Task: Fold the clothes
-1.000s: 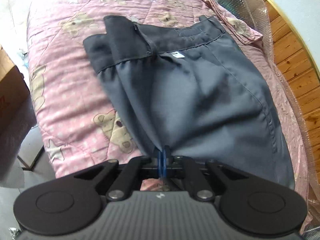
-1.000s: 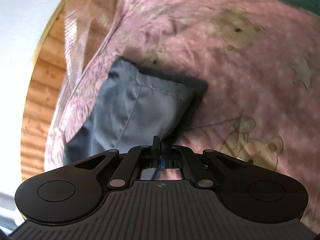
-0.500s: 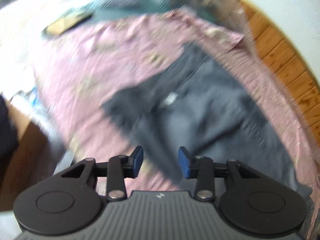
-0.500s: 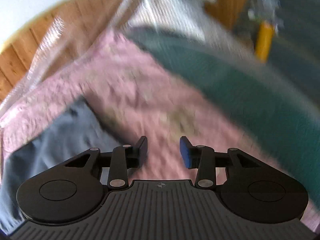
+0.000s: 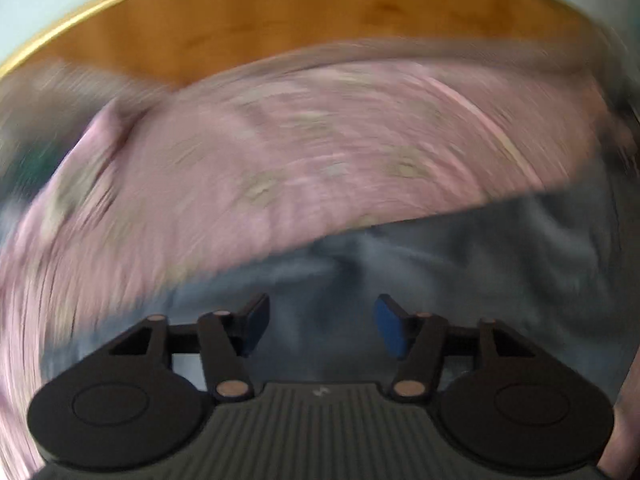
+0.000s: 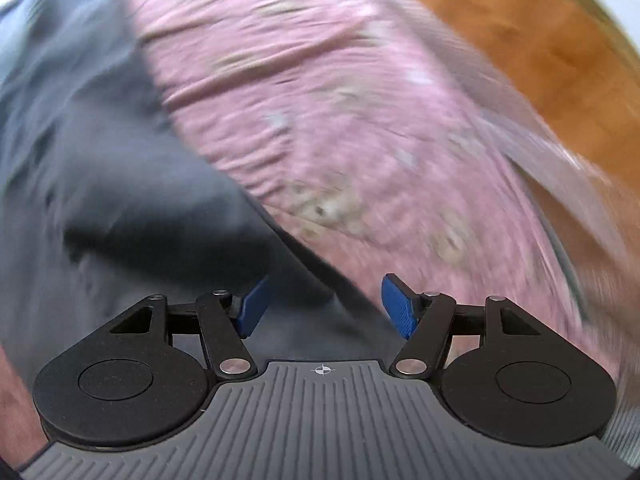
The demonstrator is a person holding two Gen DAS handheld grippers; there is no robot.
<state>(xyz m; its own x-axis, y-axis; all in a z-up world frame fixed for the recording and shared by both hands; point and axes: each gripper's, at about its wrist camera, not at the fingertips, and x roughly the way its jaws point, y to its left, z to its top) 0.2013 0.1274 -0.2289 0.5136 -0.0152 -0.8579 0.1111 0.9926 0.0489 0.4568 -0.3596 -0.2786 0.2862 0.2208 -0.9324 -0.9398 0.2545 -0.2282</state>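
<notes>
Left wrist view, blurred: the left gripper [image 5: 320,328] is opening, empty, above the grey garment [image 5: 500,264] on the pink quilt [image 5: 280,152]. Right gripper [image 6: 322,306] likewise opening, gripping nothing, over the garment's right edge.

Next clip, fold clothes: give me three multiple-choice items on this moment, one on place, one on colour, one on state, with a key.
1. The grey garment lies on:
A. a pink quilt
B. a bare wooden floor
C. a glass table

2. The pads of the right hand-held gripper are:
A. red
B. blue
C. white

3. The left hand-held gripper is:
A. clamped on cloth
B. holding a hanger
C. apart, gripping nothing

Key:
1 A, the pink quilt spreads beyond the garment's edge.
2 B, both pads show blue.
3 C, its jaws are opening, with the cloth lying behind the gap, not pinched.
</notes>
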